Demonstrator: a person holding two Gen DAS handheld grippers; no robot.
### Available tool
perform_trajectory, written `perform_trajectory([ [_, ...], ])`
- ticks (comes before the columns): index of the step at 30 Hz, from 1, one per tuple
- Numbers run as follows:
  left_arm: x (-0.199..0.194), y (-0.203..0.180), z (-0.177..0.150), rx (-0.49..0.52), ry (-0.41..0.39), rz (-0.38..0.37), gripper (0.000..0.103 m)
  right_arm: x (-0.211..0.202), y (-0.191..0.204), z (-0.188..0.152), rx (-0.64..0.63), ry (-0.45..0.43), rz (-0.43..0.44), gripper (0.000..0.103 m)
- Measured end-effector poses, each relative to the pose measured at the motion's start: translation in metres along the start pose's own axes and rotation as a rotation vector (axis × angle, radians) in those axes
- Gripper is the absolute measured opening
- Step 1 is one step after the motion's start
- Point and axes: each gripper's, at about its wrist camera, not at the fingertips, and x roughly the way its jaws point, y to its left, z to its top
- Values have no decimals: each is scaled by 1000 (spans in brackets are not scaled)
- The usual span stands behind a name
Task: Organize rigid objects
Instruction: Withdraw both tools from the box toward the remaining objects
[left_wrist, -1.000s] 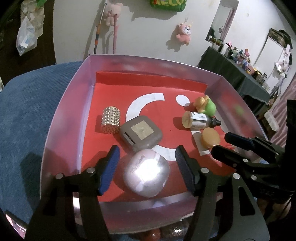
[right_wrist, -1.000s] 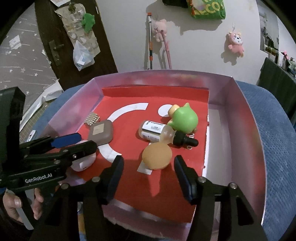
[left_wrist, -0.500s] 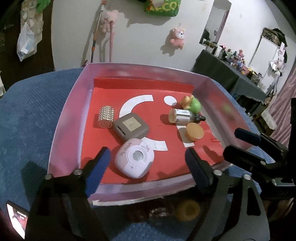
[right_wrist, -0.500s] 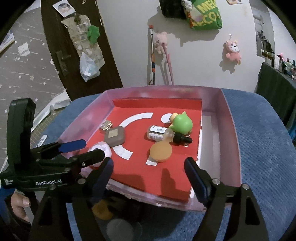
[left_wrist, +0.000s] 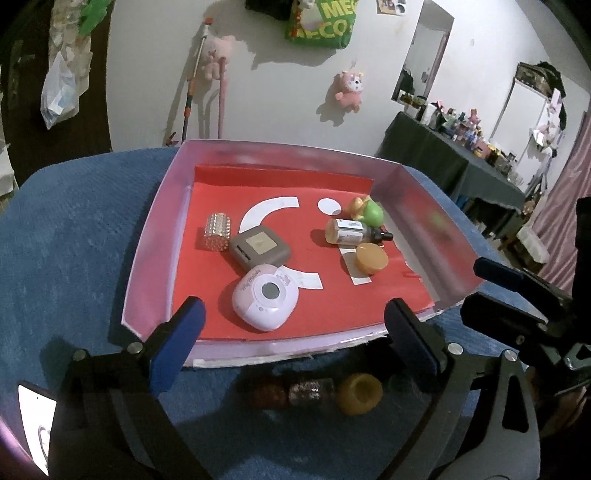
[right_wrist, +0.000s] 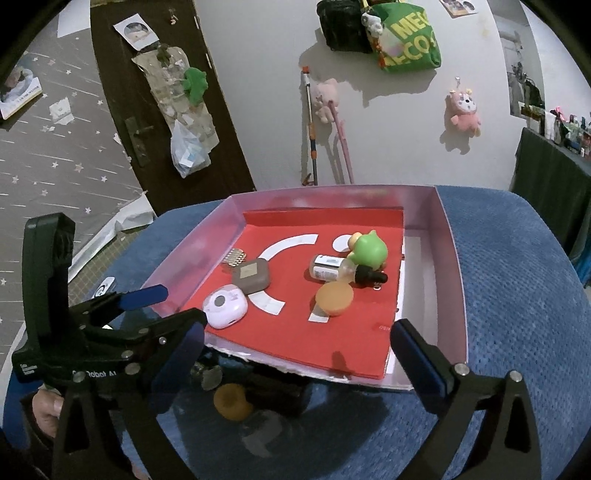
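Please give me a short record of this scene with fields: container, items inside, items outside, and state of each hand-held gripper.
container: pink-walled tray with red floor on blue textured cushion
items inside: studded silver cylinder, grey square case, pink rounded device, dropper bottle lying flat, green toy figure, orange round disc
items outside: yellow ring-shaped piece and dark items near the front wall
left hand-held gripper: open, empty, jaws just opening
right hand-held gripper: open, empty, jaws just opening
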Motion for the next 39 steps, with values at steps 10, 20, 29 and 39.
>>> perform_trajectory([
  [10, -17, -5, -11, 18, -24, 23, 103, -19, 4, -11, 8, -26, 29, 103],
  [20, -33, -5, -28, 0, -31, 18, 103, -39, 13, -23, 4, -69, 7, 103],
  [29, -46, -11, -45, 5, -41, 38, 103, -50, 20, -37, -5, -92, -12, 103],
  [39, -46, -14, -68, 3, 0, 42, 103, -59, 20, -58, -20, -87, -53, 103],
])
